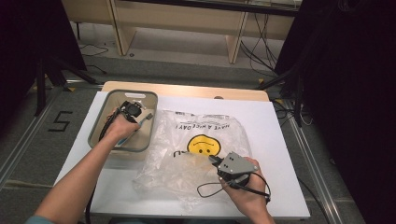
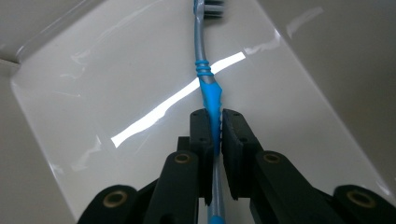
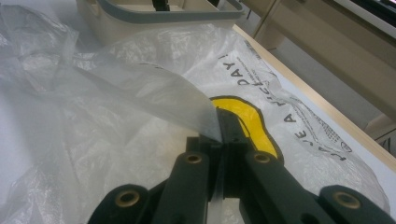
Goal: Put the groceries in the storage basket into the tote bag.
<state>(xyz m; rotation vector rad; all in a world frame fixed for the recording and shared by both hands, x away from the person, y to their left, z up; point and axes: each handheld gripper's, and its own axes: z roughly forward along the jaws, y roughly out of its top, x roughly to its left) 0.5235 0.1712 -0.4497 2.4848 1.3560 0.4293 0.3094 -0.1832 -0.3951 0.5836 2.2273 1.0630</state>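
My left forearm reached into the beige bin [image 1: 100,122], where my left gripper [image 2: 215,128] pinched the blue toothbrush [image 2: 211,95] by its handle. My right gripper [image 3: 220,133], low on the table [image 1: 280,135], was clamped on the smiley plastic bag's [image 1: 196,140] edge.

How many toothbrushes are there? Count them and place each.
1. The toothbrush sits inside the bin, clamped by its blue handle in the left tongs, head pointing away from them. The crumpled bag could hide more.
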